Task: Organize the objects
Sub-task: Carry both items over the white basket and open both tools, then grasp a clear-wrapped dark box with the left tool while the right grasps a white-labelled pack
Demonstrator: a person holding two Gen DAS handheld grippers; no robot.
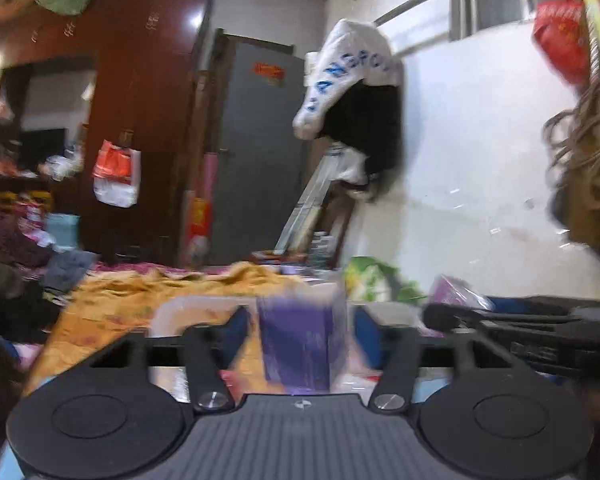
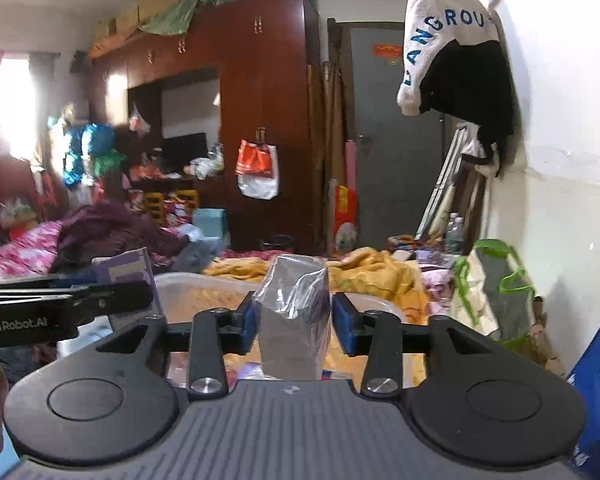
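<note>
- Left gripper [image 1: 302, 322]: jaws apart, a blurred purple box [image 1: 302, 344] standing between them; clear gaps at both blue pads, no pad pressing on it.
- Right gripper [image 2: 293, 322]: jaws apart, a grey plastic-wrapped block [image 2: 294, 316] upright between them; left pad just beside the wrap, right pad slightly off; contact at the left pad not certain.
- Clear plastic bin [image 2: 188, 280]: beyond and below both sets of jaws, on the yellow blanket [image 2: 376, 272]; probable destination for both items.
- Step in hand, as judged: release of both items over or into the bin.
- Advice: keep jaws wide and level; draw straight back along the fingers so neither pad catches the wrap or tips the box.
- Risk: loose wrap snagging on a pad; tall block toppling against the bin wall.
</note>
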